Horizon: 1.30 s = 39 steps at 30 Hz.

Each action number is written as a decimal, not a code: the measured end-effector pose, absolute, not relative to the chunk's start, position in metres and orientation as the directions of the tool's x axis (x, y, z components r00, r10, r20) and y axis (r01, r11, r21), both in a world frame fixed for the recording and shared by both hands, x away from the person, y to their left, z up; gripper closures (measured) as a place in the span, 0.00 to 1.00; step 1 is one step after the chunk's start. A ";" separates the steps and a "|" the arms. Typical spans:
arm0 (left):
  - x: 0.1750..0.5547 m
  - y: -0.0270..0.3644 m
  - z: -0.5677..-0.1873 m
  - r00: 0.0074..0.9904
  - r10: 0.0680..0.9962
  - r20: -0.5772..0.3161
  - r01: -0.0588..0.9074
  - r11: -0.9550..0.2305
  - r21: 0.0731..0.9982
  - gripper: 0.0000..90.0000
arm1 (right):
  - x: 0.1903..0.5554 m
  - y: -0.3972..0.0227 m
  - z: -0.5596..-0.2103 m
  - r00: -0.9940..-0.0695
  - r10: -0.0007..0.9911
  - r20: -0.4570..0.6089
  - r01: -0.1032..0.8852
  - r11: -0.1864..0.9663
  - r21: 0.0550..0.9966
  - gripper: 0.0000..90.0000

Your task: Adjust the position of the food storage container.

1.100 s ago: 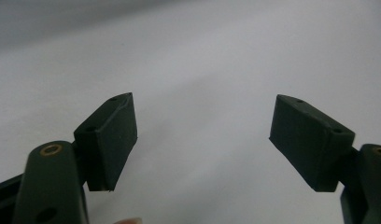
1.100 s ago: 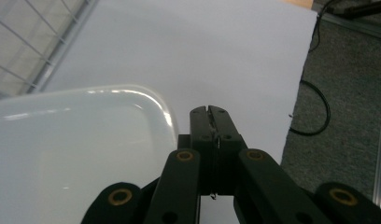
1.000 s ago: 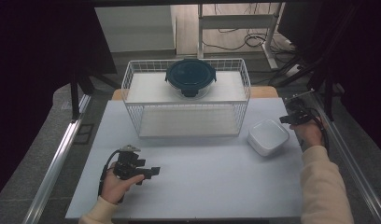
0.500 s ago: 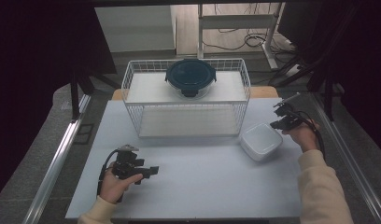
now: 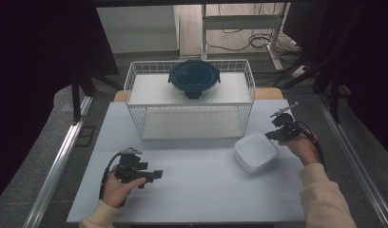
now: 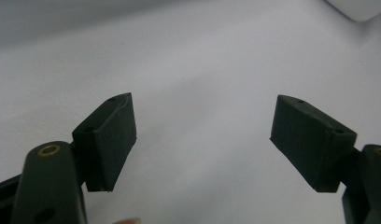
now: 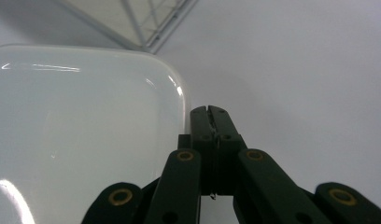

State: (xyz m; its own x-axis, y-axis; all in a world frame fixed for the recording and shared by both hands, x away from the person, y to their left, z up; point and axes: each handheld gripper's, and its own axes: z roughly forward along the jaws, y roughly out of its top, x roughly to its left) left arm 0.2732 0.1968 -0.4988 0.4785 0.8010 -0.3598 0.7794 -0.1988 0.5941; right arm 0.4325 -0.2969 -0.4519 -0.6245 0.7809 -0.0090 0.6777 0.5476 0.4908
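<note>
Dim room all around, with dark curtains on both sides, a grey floor and some cables trailing past the far end of a pale grey table, which is pretty bare. At the back of it sits a white wire basket with a round dark-lidded container perched on top. Left gripper hovers low over the near-left part of the table, its jaws spread wide with just bare tabletop between them. Right gripper is over on the right, jaws pressed fully together and gripping nothing, its tip right up against the right-hand edge of a white lidded box; whether it actually touches is hard to say. That box sits just left of the right gripper, near the basket's front right corner and well away from the left gripper.
</note>
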 end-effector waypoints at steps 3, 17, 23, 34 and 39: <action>0.273 0.196 -0.499 0.481 0.800 -0.360 0.779 -0.201 0.593 0.24 | 0.427 -0.290 -0.453 -0.639 0.769 0.003 0.670 0.555 0.494 0.99; 0.273 0.195 -0.498 0.490 0.792 -0.363 0.775 -0.206 0.597 0.24 | 0.398 -0.246 -0.455 -0.713 0.699 0.055 0.633 0.608 0.479 0.99; 0.272 0.194 -0.497 0.496 0.789 -0.363 0.772 -0.209 0.600 0.24 | 0.385 -0.230 -0.457 -0.747 0.661 0.069 0.606 0.634 0.480 0.99; 0.271 0.192 -0.496 0.497 0.788 -0.363 0.770 -0.208 0.603 0.24 | 0.372 -0.213 -0.460 -0.773 0.626 0.099 0.586 0.646 0.489 0.99; 0.271 0.194 -0.496 0.497 0.788 -0.363 0.768 -0.206 0.606 0.24 | 0.372 -0.215 -0.458 -0.772 0.629 0.092 0.585 0.645 0.493 0.99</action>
